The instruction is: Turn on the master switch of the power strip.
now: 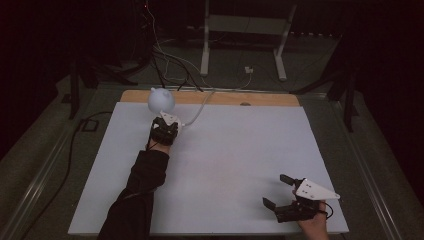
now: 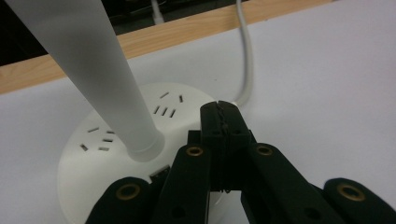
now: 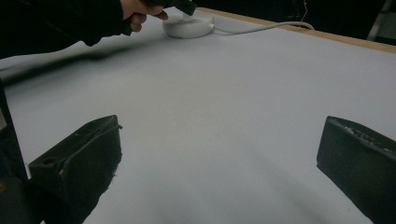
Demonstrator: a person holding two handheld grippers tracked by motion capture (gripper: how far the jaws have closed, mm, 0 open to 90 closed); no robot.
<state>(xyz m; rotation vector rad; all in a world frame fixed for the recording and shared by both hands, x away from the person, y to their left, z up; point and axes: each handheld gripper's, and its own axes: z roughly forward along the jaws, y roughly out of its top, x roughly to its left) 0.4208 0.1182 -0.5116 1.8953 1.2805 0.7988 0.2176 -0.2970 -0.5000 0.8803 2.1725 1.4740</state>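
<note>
dark floor and a tangle of cables surrounded the white bench, whose far edge showed a strip of bare wood. near that far left corner stood a small white lamp: a round base with socket slots cut in its top, a pale stem rising from the middle and leaning away, and a rounded head seen from the high view. its cord ran off the back of the base toward the wooden edge. the left tongs sat directly over the near right part of the base, just beside the foot of the stem, with the jaws pressed together and nothing caught between them; whether their tips touched the base top or hung just above it could not be told. so the lamp lay right under and slightly left of the left tongs in their own view, its stem running up and away from them. the right tongs rested well apart at the near right corner, jaws spread wide over bare bench, with the lamp base far off across the surface. the left hand was plainly the nearer one, and any press on the base or nudge of the stem looked like its job, needing only a small shift toward the stem.
</note>
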